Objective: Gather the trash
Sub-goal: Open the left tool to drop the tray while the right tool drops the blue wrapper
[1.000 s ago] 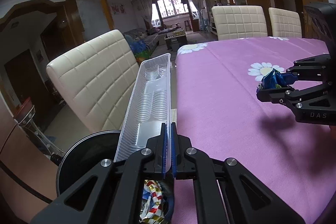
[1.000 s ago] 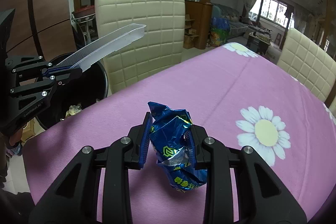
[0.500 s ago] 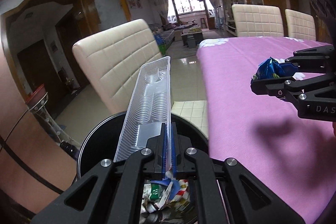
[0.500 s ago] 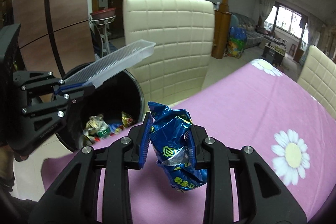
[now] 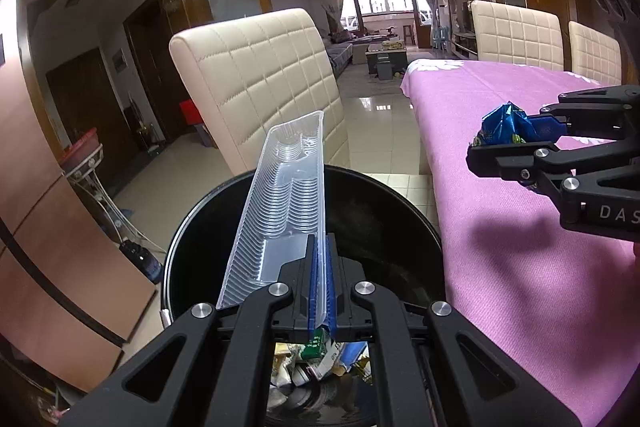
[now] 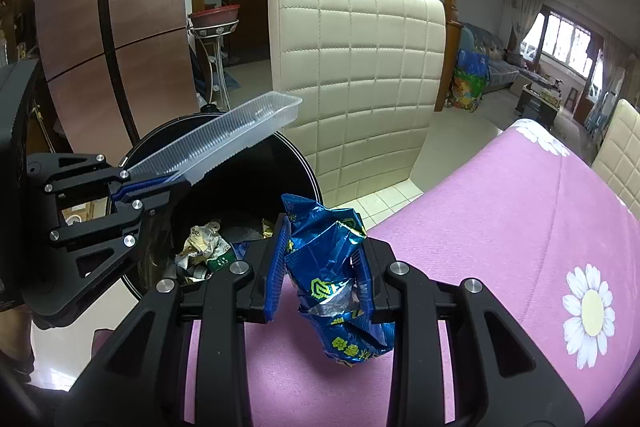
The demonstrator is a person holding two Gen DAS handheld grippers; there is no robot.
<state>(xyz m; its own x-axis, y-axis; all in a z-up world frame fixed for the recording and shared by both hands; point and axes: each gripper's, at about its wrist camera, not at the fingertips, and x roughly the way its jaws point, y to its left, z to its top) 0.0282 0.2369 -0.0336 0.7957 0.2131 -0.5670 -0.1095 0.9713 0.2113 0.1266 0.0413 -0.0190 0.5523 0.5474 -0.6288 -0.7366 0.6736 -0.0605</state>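
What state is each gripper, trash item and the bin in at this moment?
Left gripper: shut on clear plastic tray, above the bin.
Right gripper: shut on blue wrapper, over the table edge.
Black trash bin: open, partly filled with wrappers.

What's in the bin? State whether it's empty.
Not empty. The bin already holds crumpled wrappers at the bottom. The tray is held above it, not inside.

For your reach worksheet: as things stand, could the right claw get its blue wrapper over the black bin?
Probably yes. The right claw, shut on the blue wrapper, hangs over the table edge beside the open black bin. Only the left claw and its plastic tray crowd the opening.
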